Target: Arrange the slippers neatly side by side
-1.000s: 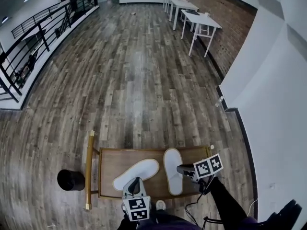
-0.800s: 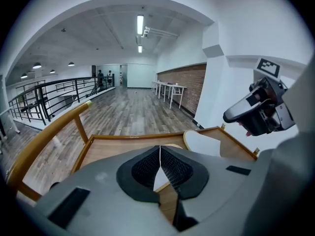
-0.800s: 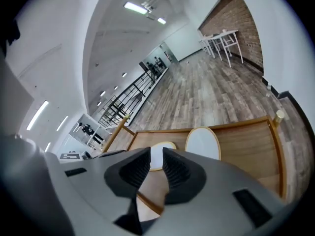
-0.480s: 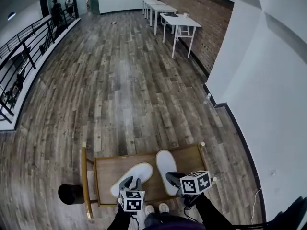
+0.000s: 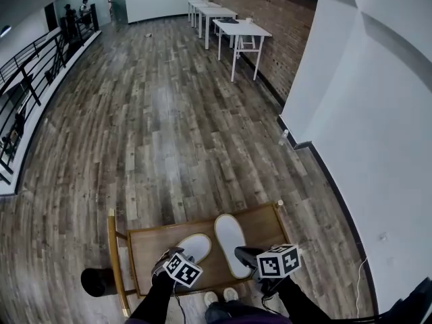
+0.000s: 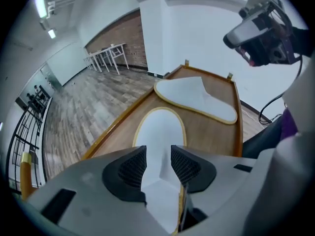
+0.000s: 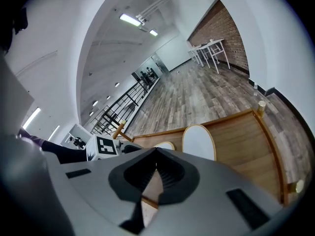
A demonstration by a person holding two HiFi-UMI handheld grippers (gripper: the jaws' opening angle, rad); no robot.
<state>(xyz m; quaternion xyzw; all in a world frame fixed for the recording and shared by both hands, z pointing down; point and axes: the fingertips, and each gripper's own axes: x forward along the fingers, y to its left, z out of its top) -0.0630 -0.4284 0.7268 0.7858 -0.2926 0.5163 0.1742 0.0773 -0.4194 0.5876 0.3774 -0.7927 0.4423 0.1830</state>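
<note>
Shining evenly from ceiling strip lights [image 7: 129, 19], leaving only faint shadows. Glaring softly off the wooden floor [image 5: 162, 103]. Bowing straight lines hard toward the rims, darkening into black corners in both gripper views. Blurring slightly up close.

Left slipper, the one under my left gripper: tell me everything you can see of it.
The left slipper is white, a flat oval with a thin tan edge, and looks like soft fabric. It lies flat on the wooden tray, slanted toward the right slipper, with a strip of wood showing between them. The left gripper has just been opening its jaws. The slipper's near end sits between them, and the pads are not pressing on it.
</note>
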